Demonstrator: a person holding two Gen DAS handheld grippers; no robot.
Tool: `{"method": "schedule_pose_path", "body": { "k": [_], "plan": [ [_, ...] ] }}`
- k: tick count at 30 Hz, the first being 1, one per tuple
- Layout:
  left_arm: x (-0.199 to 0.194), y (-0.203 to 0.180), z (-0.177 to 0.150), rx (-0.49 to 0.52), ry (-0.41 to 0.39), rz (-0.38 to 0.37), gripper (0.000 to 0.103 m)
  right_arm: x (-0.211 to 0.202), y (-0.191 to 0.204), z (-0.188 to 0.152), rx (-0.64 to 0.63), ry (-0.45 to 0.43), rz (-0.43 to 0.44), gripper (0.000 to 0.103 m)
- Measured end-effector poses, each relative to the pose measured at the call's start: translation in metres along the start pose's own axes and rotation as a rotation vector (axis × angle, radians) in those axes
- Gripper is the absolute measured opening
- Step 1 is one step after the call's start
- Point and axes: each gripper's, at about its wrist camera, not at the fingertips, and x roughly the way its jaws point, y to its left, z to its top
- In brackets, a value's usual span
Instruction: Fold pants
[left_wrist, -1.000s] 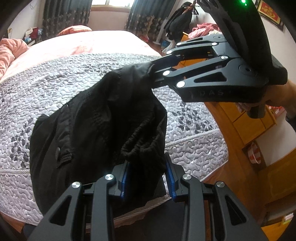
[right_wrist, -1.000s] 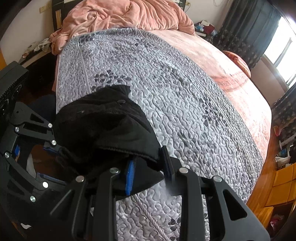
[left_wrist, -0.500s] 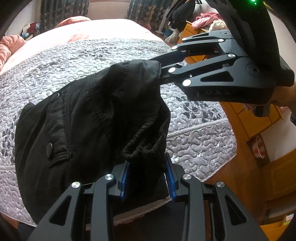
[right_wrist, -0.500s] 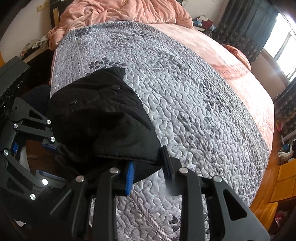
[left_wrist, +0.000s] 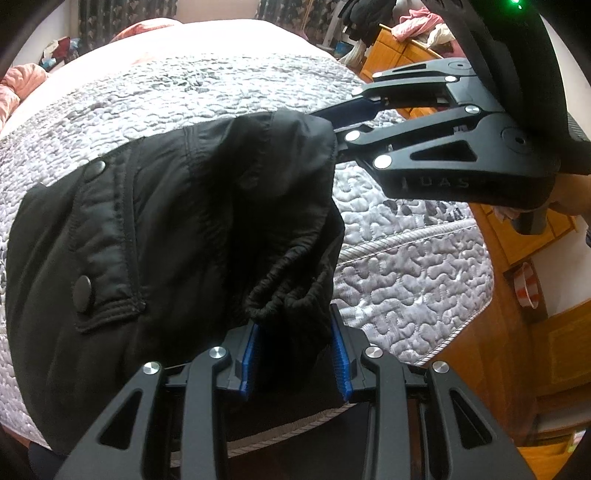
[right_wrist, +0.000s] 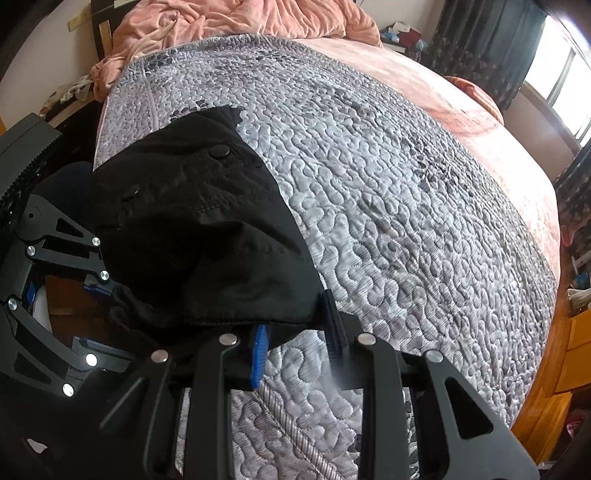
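Holding the black nylon pants (left_wrist: 177, 236) over the grey quilted bed (right_wrist: 388, 221), left claw (left_wrist: 295, 343) and right claw (right_wrist: 295, 343) each pinch, apparently, the waistband; next, laying flat.

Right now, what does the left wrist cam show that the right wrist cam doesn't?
Left wrist only: the elastic gathered waistband bunched between the left claw pads, a wooden dresser with clothes piled on it, and the hand holding the right claw's handle.

Right wrist only: the crumpled pink comforter at the far end of the bed, and the bright window.

Both: the black pants, each claw shut on them, the right claw pinching a stitched edge, over the grey quilted bedspread, with dark curtains behind.
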Motion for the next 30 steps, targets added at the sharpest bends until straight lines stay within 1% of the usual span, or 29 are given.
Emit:
{"method": "schedule_pose_path", "body": {
  "k": [5,11,16,18,20,21,24,25,26,27,28,30],
  "plan": [
    [0.010,-0.002,-0.002,0.000,0.010,0.013,0.034,0.009,-0.002,-0.007,0.002,0.003,0.003,0.026],
    [0.019,-0.004,-0.003,0.006,0.013,0.028,0.035,0.015,-0.001,-0.012,0.011,0.011,-0.016,0.026],
    [0.023,-0.005,-0.007,0.031,0.011,0.023,0.035,0.012,0.001,-0.020,0.062,0.017,-0.038,0.028],
    [0.024,-0.004,-0.007,0.034,0.014,0.019,0.036,0.006,0.000,-0.024,0.100,0.015,-0.043,0.031],
    [0.024,-0.004,-0.007,0.044,0.016,0.016,0.038,-0.002,-0.002,-0.029,0.144,0.004,-0.042,0.041],
    [0.024,-0.005,-0.008,0.052,0.016,0.016,0.039,-0.007,-0.003,-0.031,0.169,-0.005,-0.043,0.044],
    [0.020,-0.007,-0.010,0.065,0.017,-0.010,0.045,-0.021,-0.009,-0.040,0.266,-0.016,-0.038,0.054],
    [0.016,-0.005,-0.010,0.055,0.015,-0.033,0.046,-0.024,-0.015,-0.045,0.338,-0.007,-0.023,0.065],
    [0.011,-0.003,-0.010,0.040,0.009,-0.063,0.049,-0.026,-0.021,-0.050,0.413,0.000,-0.006,0.073],
    [0.004,-0.001,-0.011,0.028,-0.002,-0.083,0.054,-0.029,-0.030,-0.056,0.517,-0.002,0.027,0.074],
    [-0.008,0.002,-0.011,0.014,-0.026,-0.100,0.058,-0.031,-0.042,-0.068,0.668,-0.027,0.087,0.073],
    [-0.031,0.010,-0.014,-0.006,-0.076,-0.144,0.073,-0.033,-0.052,-0.082,0.809,-0.074,0.154,0.073]
  ]
}}
